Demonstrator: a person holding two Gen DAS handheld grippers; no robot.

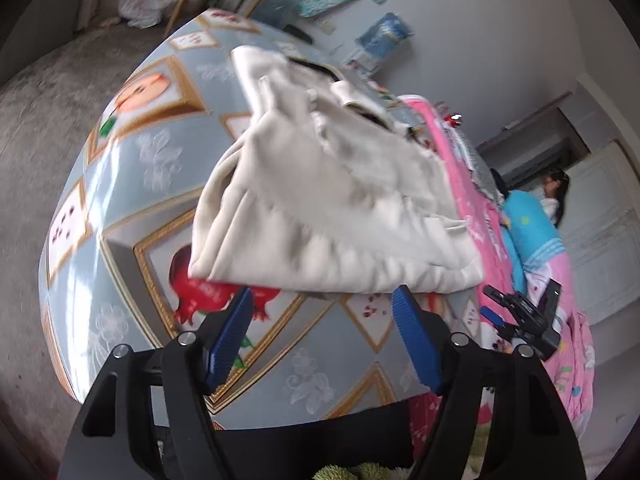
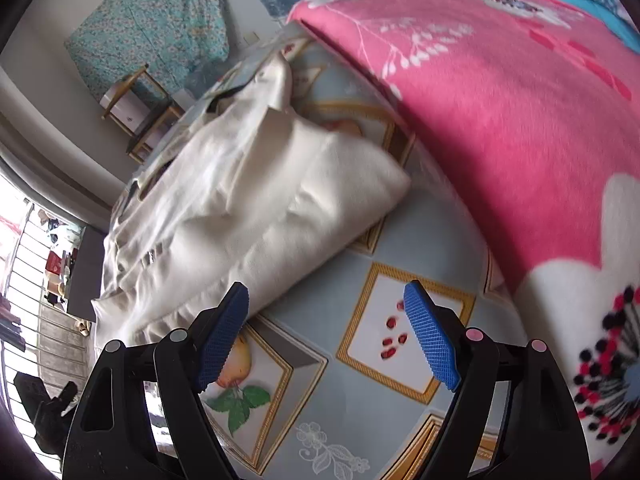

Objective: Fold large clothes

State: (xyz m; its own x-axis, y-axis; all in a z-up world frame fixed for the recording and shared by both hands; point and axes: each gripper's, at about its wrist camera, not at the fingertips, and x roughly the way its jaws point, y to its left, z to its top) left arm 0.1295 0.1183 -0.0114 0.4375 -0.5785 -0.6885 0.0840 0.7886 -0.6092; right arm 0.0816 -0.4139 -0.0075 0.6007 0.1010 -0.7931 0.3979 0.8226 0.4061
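1. The cream-white garment (image 1: 320, 184) lies folded in a thick bundle on the tablecloth (image 1: 132, 208), a pale blue cloth printed with gold-framed fruit; in the left wrist view it fills the centre of the frame.
2. The left gripper (image 1: 322, 300) sits at the bottom centre of its view, its blue pads spread apart just below the garment's near edge, nothing pinched between them.
3. In the right wrist view the garment (image 2: 248, 216) runs from centre to lower left.
4. The right gripper (image 2: 326, 300) also has its jaws wide apart; its left pad sits against or over the garment's near edge, the right pad over bare tablecloth (image 2: 400, 320). Nothing is gripped.
5. A pink flowered blanket (image 2: 500, 100) fills the right side of that view, beside the garment.
6. In the left view's lower right, the right gripper (image 1: 516, 320) appears small over the pink blanket (image 1: 576, 344).
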